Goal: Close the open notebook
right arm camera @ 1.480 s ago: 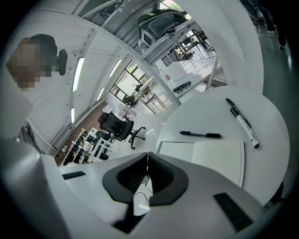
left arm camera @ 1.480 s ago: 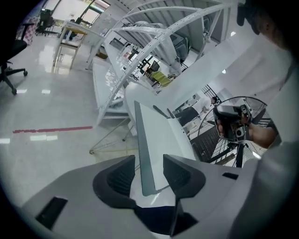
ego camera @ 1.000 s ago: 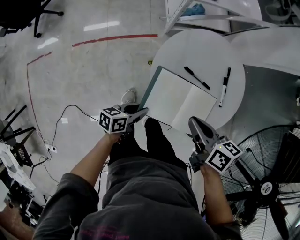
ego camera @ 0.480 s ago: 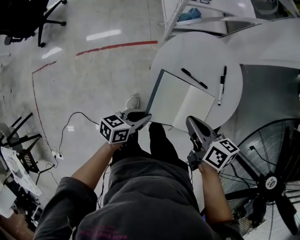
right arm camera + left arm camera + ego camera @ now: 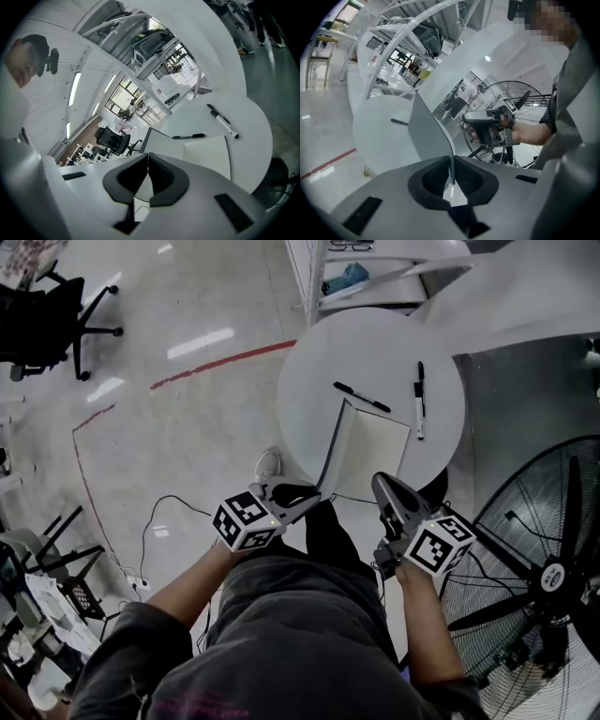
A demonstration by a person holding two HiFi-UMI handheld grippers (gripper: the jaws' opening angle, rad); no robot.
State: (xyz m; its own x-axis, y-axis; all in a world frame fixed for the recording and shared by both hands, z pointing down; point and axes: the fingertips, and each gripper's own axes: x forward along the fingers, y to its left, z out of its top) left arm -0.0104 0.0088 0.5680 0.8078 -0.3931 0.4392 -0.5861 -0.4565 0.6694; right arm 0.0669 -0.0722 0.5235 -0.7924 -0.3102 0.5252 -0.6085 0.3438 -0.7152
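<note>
**Left gripper pinches the notebook's raised cover; right gripper closed and empty**

At the far left of the head view an office chair [image 5: 56, 320] stands on the pale floor, with a red line [image 5: 225, 362] taped across the floor between it and the round white table [image 5: 375, 343].

The left gripper [image 5: 314, 495] reaches to the table's near-left edge. In the left gripper view its jaws [image 5: 451, 172] have just been closing, and they now clamp the thin edge of the notebook's cover [image 5: 426, 131], which sits between the pads. The cover [image 5: 333, 451] stands tilted up off the table, lifted on the notebook's left side.

The notebook [image 5: 373, 451] lies at the near part of the table, its blank right page flat and facing up. Just beyond it lies a black pen [image 5: 361, 397], and to the right of that a black-and-white marker [image 5: 419, 399], both apart from the notebook.

The right gripper [image 5: 384, 486] hovers by the table's near edge, just right of the notebook and not touching it. In the right gripper view its jaws [image 5: 147, 164] are pressed together with nothing between them.

A large floor fan [image 5: 534, 587] stands at the far right.
</note>
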